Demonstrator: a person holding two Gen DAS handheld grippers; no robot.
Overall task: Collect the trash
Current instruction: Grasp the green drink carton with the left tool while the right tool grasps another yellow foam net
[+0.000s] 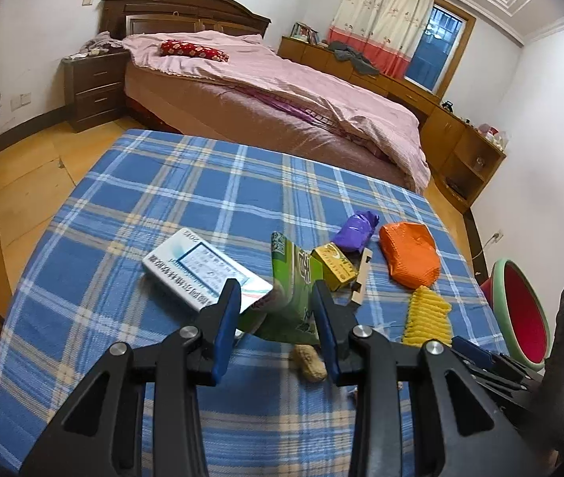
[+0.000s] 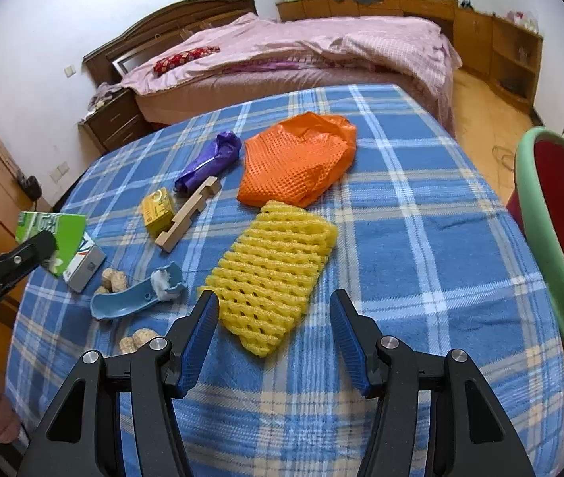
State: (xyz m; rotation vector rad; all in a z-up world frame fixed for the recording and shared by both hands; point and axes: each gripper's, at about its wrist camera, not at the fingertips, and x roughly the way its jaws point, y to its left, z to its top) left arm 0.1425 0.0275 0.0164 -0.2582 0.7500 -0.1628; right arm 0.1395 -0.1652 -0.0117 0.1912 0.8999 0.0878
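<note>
Green and crinkly, a snack wrapper [image 1: 290,298] is pinched between the blue pads of the left gripper [image 1: 278,298], lifted just above the blue checked cloth [image 1: 163,183]. The right gripper [image 2: 274,312] is half open with nothing in it, over the near end of a yellow foam net [image 2: 278,274]. An orange bag [image 2: 298,159] lies beyond the net. A red tub with a green rim [image 2: 536,238] stands at the table's right edge.

1. The right gripper [image 2: 274,318] hangs open above the blue plaid tablecloth [image 2: 421,238].
2. A yellow foam fruit net [image 2: 274,274] lies just beyond its fingertips (untouched).
3. A green-rimmed red basin [image 2: 560,214] stands right.
</note>
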